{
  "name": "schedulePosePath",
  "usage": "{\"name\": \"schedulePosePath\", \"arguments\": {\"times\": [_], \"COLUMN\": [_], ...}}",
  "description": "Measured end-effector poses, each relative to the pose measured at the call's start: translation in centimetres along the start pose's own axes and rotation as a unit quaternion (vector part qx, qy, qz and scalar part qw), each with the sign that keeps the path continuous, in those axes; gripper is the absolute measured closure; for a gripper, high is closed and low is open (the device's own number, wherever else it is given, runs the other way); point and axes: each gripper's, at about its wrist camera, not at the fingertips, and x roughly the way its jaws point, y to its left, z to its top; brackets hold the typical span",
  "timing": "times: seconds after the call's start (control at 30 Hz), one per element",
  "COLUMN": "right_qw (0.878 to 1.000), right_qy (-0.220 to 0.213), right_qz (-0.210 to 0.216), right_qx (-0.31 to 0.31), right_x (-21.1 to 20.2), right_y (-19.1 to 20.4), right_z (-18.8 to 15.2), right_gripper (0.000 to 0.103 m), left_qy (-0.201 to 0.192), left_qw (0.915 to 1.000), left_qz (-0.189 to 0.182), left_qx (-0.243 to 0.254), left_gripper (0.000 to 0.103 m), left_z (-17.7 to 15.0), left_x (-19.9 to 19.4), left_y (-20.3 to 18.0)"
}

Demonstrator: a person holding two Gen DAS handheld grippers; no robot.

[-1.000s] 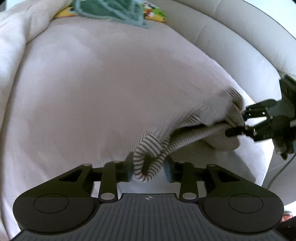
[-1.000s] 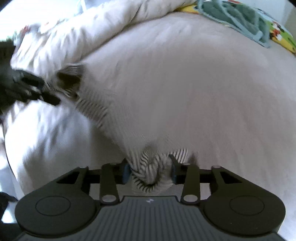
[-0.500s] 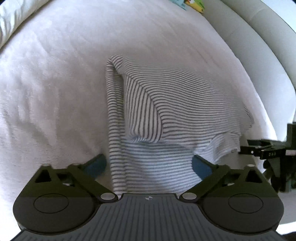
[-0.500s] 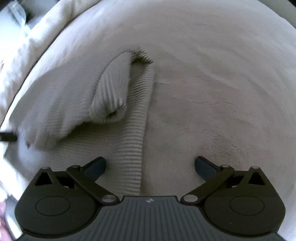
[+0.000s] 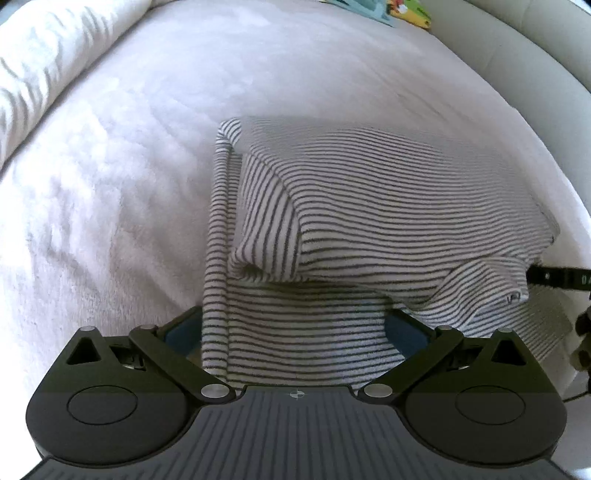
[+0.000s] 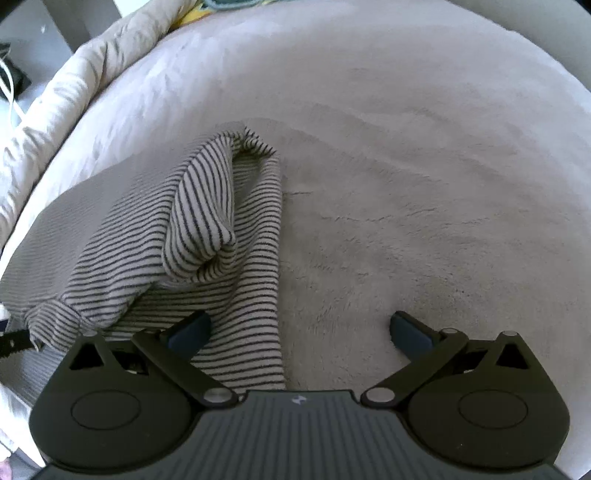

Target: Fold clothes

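striped shirt point(image 5: 369, 206): lying partly folded on fluffy white blanket point(image 5: 110, 166); centre to right of frame in left wrist view, left half of frame in right wrist view point(image 6: 155, 236).
top layer: folded over lower layer, loose rolled edge bulging at the fold in both views.
left claw point(image 5: 293, 328): spread fully wide, holding nothing; jaws just opened up within the last second, cloth released.
shirt vs left claw: lower flat layer runs between the two blue pads at bottom centre; left pad just beside the shirt's left edge; right pad partly behind cloth; no pinch on the cloth.
right claw point(image 6: 299, 332): spread fully wide, empty; jaws just opened up too.
shirt vs right claw: shirt's right edge strip lies just inside left pad, lower left of gap; rest of gap and right pad over bare blanket.
other claw: dark tip poking in at right edge of left wrist view, by the shirt's corner.
rolled bedding point(image 5: 44, 66): upper left of frame.
colourful cloth point(image 5: 402, 9): top edge, well apart from shirt.
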Motion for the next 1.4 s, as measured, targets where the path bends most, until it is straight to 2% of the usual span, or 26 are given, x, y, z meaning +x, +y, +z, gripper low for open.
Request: {"name": "schedulePosePath", "arguments": {"times": [0.2,0.33,0.5,0.57,0.6,0.63,0.67,0.7,0.8,0.87,0.93,1.0,1.1,1.17,1.3,1.4], "right_qw": [1.0,0.999,1.0,1.0,0.999,0.998,0.997,0.995,0.991,0.987,0.981,0.979,0.984,0.984,0.981,0.98], "right_qy": [-0.004,-0.011,-0.012,-0.024,-0.04,-0.057,-0.075,-0.092,-0.102,-0.076,-0.041,-0.012,0.039,0.034,0.04,0.042], "right_qz": [-0.009,-0.021,-0.023,-0.011,0.003,0.017,0.032,0.046,0.087,0.135,0.172,0.178,0.14,0.145,0.159,0.164], "right_qx": [-0.017,-0.021,-0.012,0.0,0.005,0.009,0.014,0.018,0.025,0.047,0.078,0.098,0.1,0.101,0.107,0.102], "right_x": [0.0,-0.5,-2.0,-3.8,-4.8,-5.8,-6.8,-7.8,-9.3,-7.9,-5.7,-3.7,-0.7,-0.1,0.2,-0.5], "right_y": [0.6,1.1,1.6,1.5,2.0,2.5,3.1,3.6,4.8,5.3,5.5,5.8,5.7,5.6,5.2,4.7], "right_z": [-0.4,-0.4,-0.4,-0.5,-0.7,-1.0,-1.3,-1.7,-2.1,-1.3,-0.7,-1.0,-2.1,-3.2,-2.8,-1.6], "right_gripper": [0.0,0.0,0.0,0.0,0.0,0.0,0.0,0.0,0.001,0.017,0.03,0.031,0.032,0.032,0.032,0.031], "left_qy": [-0.028,-0.032,-0.107,-0.109,-0.109,-0.101,-0.091,-0.081,-0.06,-0.04,-0.027,-0.011,0.01,0.013,0.02,0.018], "left_qw": [0.9996,0.9978,0.9878,0.9858,0.9847,0.9862,0.988,0.9897,0.9911,0.9918,0.9948,0.9958,0.9966,0.9969,0.9971,0.9956], "left_qz": [-0.003,-0.005,0.046,0.031,0.022,0.019,0.017,0.015,-0.01,-0.025,-0.01,-0.003,0.004,0.0,-0.012,-0.057], "left_qx": [-0.011,-0.059,-0.103,-0.124,-0.134,-0.13,-0.124,-0.117,-0.119,-0.119,-0.098,-0.09,-0.082,-0.078,-0.072,-0.071], "left_gripper": [0.0,0.0,0.0,0.002,0.008,0.029,0.039,0.042,0.035,0.03,0.027,0.024,0.021,0.018,0.014,0.009], "left_z": [-0.7,-1.1,-2.1,-1.7,-1.4,-1.4,-1.5,-1.5,-5.2,-6.3,-6.1,-6.0,-6.1,-6.0,-5.5,-4.9], "left_x": [-1.9,-4.4,-9.4,-10.0,-10.2,-10.3,-10.4,-10.5,-11.6,-11.6,-10.8,-10.1,-9.2,-8.9,-8.5,-9.6], "left_y": [1.9,3.2,3.3,2.9,2.7,2.7,2.7,2.8,3.2,3.4,2.7,2.6,2.7,2.8,3.1,4.0]}}
